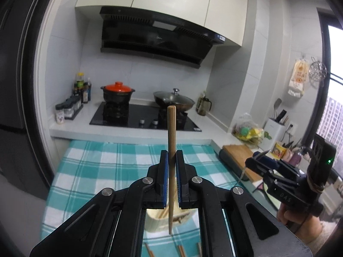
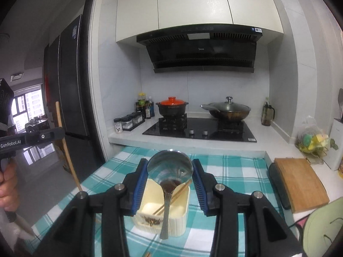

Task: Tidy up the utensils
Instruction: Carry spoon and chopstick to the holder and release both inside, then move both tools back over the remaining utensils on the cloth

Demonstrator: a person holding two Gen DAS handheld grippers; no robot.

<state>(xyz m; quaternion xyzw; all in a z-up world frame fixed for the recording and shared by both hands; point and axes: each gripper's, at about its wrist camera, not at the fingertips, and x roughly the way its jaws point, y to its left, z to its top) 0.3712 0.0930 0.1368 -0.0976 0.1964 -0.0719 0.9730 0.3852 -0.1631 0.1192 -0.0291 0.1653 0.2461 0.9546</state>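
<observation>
Wooden chopstick (image 1: 171, 150) upright, long axis vertical, blunt end up, thin tip down over cream holder box (image 1: 159, 220). Left gripper (image 1: 171, 156) jaws closed tight on its mid-shaft, above teal checked cloth (image 1: 96, 167).

Metal spoon (image 2: 169, 171) also vertical: bowl up, facing camera, handle pointing down over same box (image 2: 180, 214), which holds chopsticks (image 2: 171, 200) lying slantwise. Right gripper (image 2: 170, 171) jaws pinch bowl's edges, spread to bowl's width.

Loose chopsticks (image 1: 181, 250) on cloth. Cutting board (image 2: 300, 184) right; stove (image 2: 199, 128) behind.
</observation>
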